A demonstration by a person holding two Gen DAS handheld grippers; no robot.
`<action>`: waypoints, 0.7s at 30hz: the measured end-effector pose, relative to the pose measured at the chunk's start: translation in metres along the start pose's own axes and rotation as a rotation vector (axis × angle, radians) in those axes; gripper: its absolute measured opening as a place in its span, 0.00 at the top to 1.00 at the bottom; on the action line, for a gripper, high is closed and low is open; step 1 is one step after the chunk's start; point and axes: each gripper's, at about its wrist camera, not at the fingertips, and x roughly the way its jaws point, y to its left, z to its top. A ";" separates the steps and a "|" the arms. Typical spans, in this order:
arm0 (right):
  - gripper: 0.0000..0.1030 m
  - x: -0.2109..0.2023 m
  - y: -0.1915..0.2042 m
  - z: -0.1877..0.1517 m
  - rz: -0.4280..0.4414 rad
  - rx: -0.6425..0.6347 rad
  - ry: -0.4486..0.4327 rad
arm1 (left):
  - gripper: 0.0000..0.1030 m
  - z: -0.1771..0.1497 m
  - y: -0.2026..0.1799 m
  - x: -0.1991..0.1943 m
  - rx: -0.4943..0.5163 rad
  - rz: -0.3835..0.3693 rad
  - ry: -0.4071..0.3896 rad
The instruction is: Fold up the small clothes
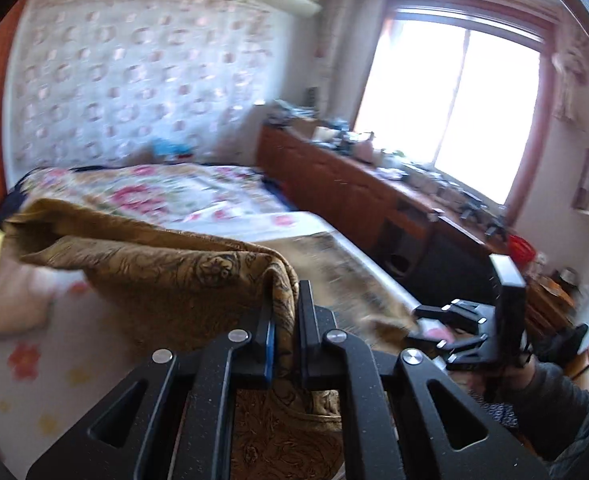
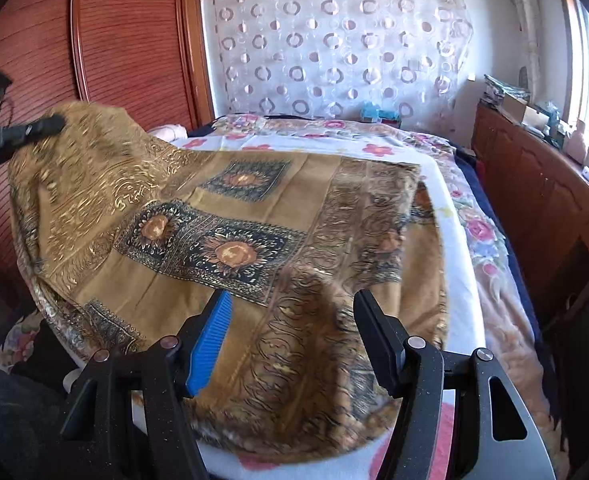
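Observation:
A golden-brown patterned cloth (image 2: 230, 216) with dark flower squares lies over a white floral-covered board (image 2: 460, 280) on the bed. My left gripper (image 1: 284, 300) is shut on a bunched edge of this cloth (image 1: 166, 276) and holds it lifted off the surface. In the right wrist view that left gripper (image 2: 34, 128) shows at the far left with the raised corner draped from it. My right gripper (image 2: 290, 312) stands open just above the cloth's near part, its blue pad and black finger apart, gripping nothing. The right gripper (image 1: 470, 336) also shows at the lower right in the left wrist view.
A bed with a flowered cover (image 1: 182, 192) runs back to a curtain with ring patterns (image 2: 334, 48). A long wooden cabinet (image 2: 534, 184) with clutter on top lines the right side under a bright window (image 1: 454, 104). A red wooden door (image 2: 114, 40) stands at left.

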 end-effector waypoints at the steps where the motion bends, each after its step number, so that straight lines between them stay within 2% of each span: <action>1: 0.37 -0.002 -0.002 -0.001 -0.005 0.001 -0.002 | 0.91 0.007 -0.011 0.009 0.013 -0.027 0.004; 10: 0.37 -0.022 -0.021 -0.016 -0.045 0.042 -0.033 | 0.91 0.044 -0.091 0.058 0.082 -0.225 0.063; 12: 0.37 -0.023 -0.023 -0.018 -0.048 0.053 -0.035 | 0.91 0.043 -0.104 0.062 0.119 -0.225 0.068; 14: 0.37 -0.022 -0.024 -0.020 -0.048 0.062 -0.031 | 0.90 0.038 -0.109 0.071 0.154 -0.216 0.106; 16: 0.37 -0.020 -0.024 -0.023 -0.049 0.067 -0.025 | 0.83 0.029 -0.111 0.086 0.203 -0.195 0.189; 18: 0.37 -0.019 -0.028 -0.023 -0.050 0.073 -0.022 | 0.61 0.019 -0.109 0.091 0.225 -0.163 0.226; 21: 0.37 -0.022 -0.033 -0.022 -0.057 0.078 -0.030 | 0.59 0.010 -0.101 0.091 0.229 -0.085 0.245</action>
